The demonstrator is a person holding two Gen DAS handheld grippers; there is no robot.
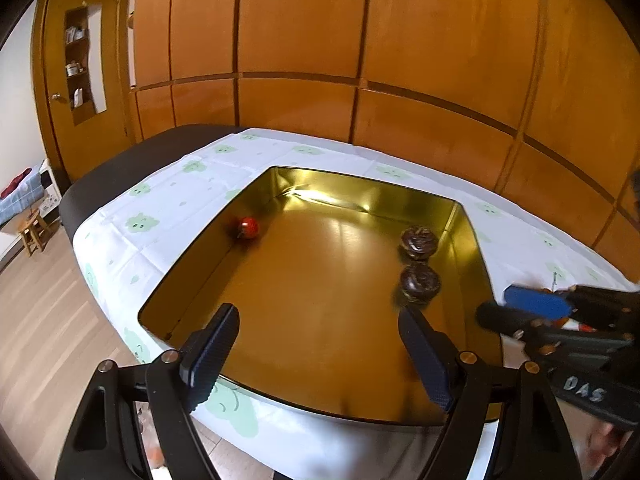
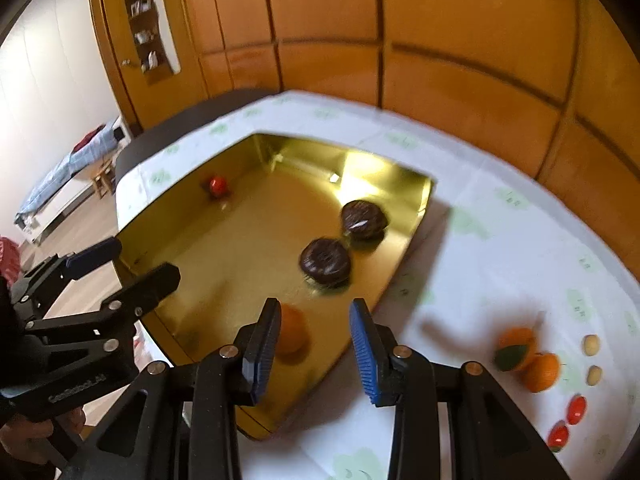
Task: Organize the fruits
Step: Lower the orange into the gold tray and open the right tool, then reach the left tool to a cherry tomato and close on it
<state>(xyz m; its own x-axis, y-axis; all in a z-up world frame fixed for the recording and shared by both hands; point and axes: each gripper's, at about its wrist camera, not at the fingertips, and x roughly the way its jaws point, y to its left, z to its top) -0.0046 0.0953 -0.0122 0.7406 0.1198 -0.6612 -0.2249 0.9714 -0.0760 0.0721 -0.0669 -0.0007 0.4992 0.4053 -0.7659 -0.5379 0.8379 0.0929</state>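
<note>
Wood-panelled room, gold tin (image 1: 468,240), left gripper (image 2: 120,268) lettered "GenRobot.AI"

Orange-brown wooden panelled wall (image 1: 400,48) behind the black table (image 1: 132,160), which carries a white cloth with pale green prints (image 2: 500,248). Wooden door with a narrow glass pane (image 1: 84,64) to the left. Small wooden stool (image 1: 34,230) on pale wood-plank floor (image 1: 48,320). Blue checked bedding (image 2: 60,176) far left.

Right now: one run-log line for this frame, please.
left gripper: open, empty, over gold tray | right gripper: open, orange in tray between fingers | tray: red fruit, two dark fruits | cloth: oranges
</note>
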